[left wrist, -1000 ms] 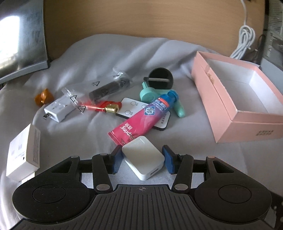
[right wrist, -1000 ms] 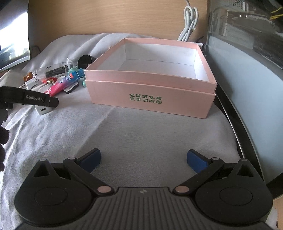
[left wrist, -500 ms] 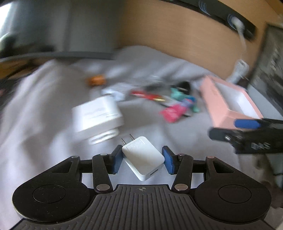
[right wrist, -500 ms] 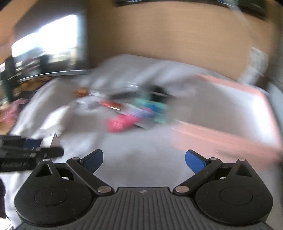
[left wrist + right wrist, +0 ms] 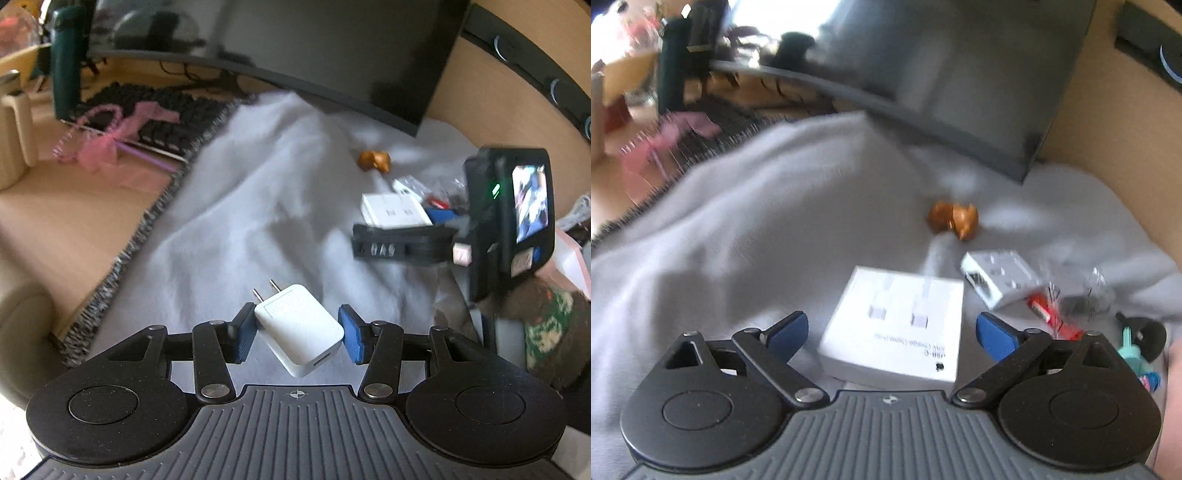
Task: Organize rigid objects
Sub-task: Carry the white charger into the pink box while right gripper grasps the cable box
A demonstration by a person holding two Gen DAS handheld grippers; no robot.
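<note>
In the left wrist view my left gripper (image 5: pixel 297 334) is shut on a white wall charger (image 5: pixel 297 328), held slantwise above the grey cloth (image 5: pixel 240 206) with its two prongs pointing away. My right gripper (image 5: pixel 890 332) straddles a flat white cable box (image 5: pixel 897 325) that lies on the cloth. Its jaws are closing, and a gap still shows between each blue pad and the box. From the left wrist view, the right gripper's body (image 5: pixel 402 243) and its small screen hover by the same white box (image 5: pixel 393 210).
Beyond the box lie a gold wrapped object (image 5: pixel 955 219), a white adapter (image 5: pixel 1001 282), a red item in clear plastic (image 5: pixel 1049 314) and a teal and black clip (image 5: pixel 1137 343). A dark monitor (image 5: pixel 295 48), a keyboard (image 5: pixel 147 110) and pink ribbon (image 5: pixel 107 140) stand to the left. The pink box's corner (image 5: pixel 570 258) shows at the right.
Both hands have swung left across the cloth, away from the pink box. The charger stays gripped in the left gripper. The right gripper now sits over the white cable box with narrower jaws.
</note>
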